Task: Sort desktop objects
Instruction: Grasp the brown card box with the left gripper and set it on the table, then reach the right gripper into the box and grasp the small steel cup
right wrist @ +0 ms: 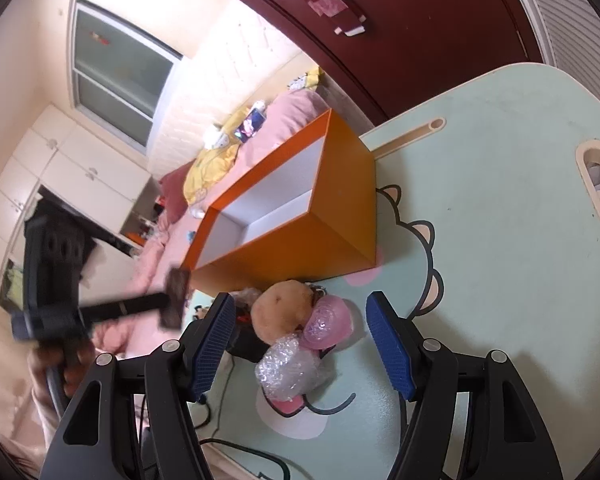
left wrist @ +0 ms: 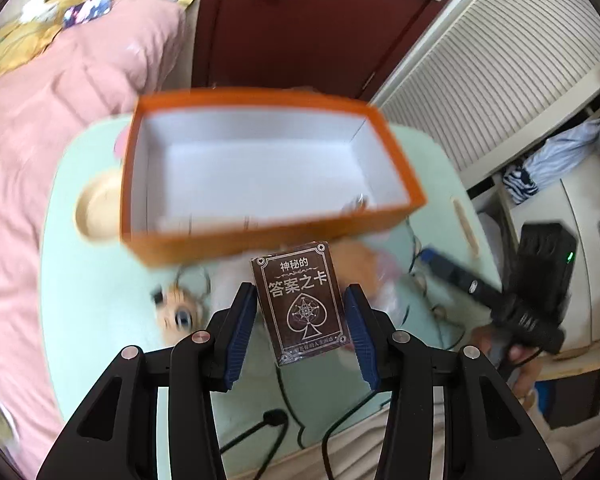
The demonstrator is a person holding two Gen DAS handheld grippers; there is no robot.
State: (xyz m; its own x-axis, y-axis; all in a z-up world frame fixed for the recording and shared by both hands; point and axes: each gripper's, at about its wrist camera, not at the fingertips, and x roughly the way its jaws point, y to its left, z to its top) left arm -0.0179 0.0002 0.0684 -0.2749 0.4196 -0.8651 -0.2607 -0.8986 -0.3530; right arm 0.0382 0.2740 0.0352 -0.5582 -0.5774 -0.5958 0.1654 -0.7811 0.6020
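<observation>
Left gripper (left wrist: pixel 302 312) fingers clamp a dark brown card box (left wrist: pixel 300 304) — gold spade, Chinese lettering; orange box (left wrist: pixel 268 176) at 12 o'clock. Right gripper (right wrist: pixel 300 340) fingers spread, holding nothing.

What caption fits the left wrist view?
Left tool grips a card deck before the open orange box on the table.

Orange box (left wrist: pixel 204 246), brown spade-patterned card deck (left wrist: pixel 302 304), mint table (right wrist: pixel 500 160).
</observation>
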